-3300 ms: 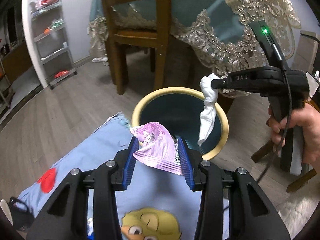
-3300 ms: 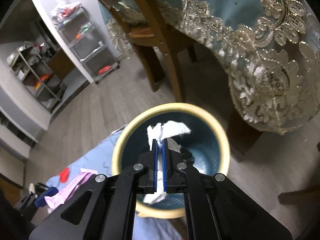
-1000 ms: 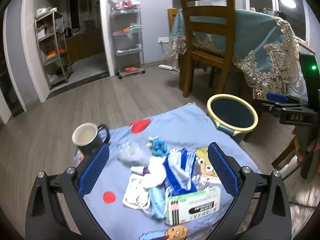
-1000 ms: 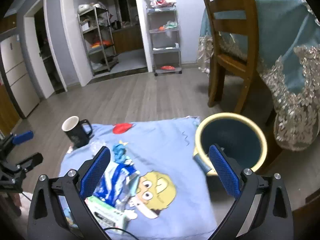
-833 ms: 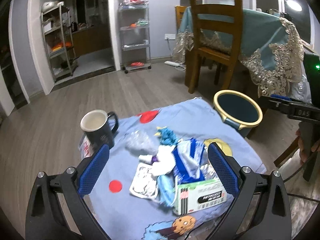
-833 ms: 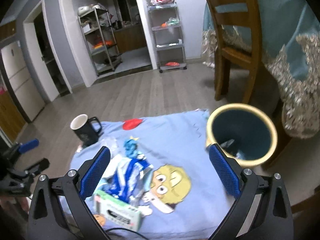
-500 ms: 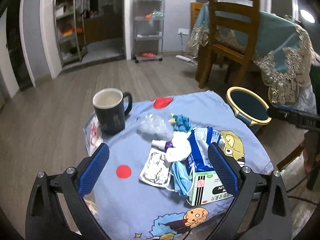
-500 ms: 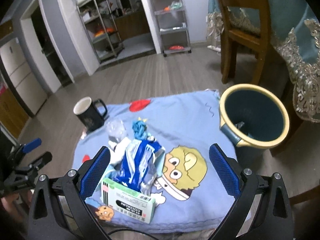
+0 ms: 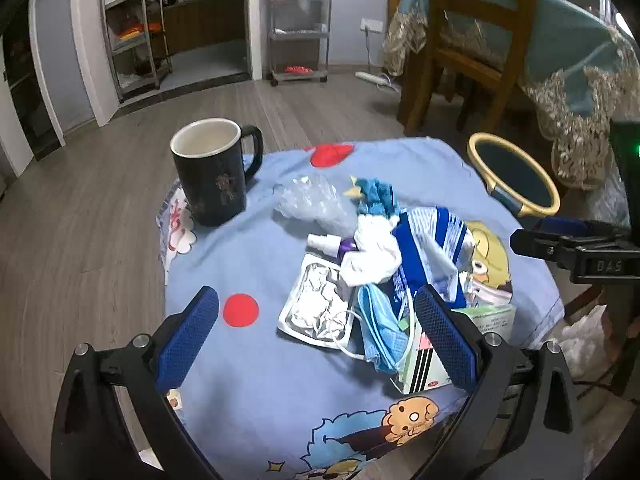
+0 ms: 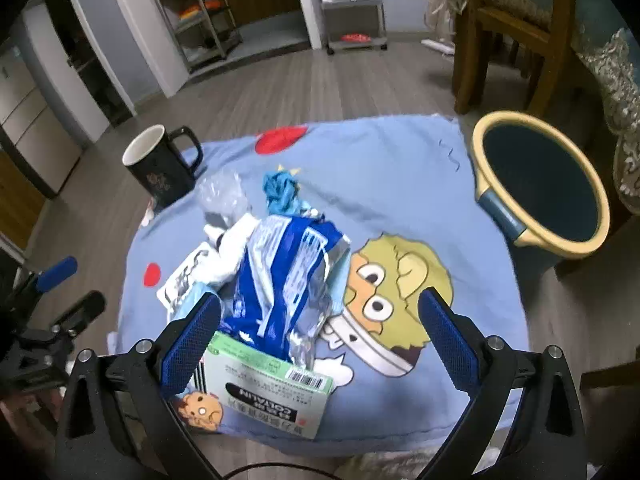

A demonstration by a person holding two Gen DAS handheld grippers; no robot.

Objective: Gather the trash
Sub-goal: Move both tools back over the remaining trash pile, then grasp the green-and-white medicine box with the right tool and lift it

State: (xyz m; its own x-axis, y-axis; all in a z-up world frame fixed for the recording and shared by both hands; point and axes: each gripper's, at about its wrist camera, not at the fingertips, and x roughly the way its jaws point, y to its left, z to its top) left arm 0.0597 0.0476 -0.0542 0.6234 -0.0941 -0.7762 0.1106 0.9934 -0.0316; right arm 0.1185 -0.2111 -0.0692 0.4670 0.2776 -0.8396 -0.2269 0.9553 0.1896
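Observation:
A pile of trash lies on the blue cartoon cloth (image 9: 248, 256): a blue-and-white snack bag (image 10: 284, 272), a white tissue (image 9: 372, 252), a blue face mask (image 9: 376, 324), a white blister tray (image 9: 316, 304), a green-and-white box (image 10: 264, 388), a clear plastic wrap (image 9: 312, 196) and a blue crumpled scrap (image 10: 280, 188). The yellow-rimmed blue bin (image 10: 540, 184) stands right of the cloth. My left gripper (image 9: 316, 344) is open and empty above the mask and tray. My right gripper (image 10: 320, 344) is open and empty above the box and bag.
A black mug (image 9: 212, 172) stands at the cloth's far left corner. A wooden chair (image 9: 468, 40) and a table with a teal lace cloth (image 9: 580, 72) stand behind the bin. Metal shelf racks (image 9: 300, 20) line the far wall.
Both grippers let go of their trash over the bin, opened wide, and drew back from it. They now hang lower and closer over the pile on the cloth.

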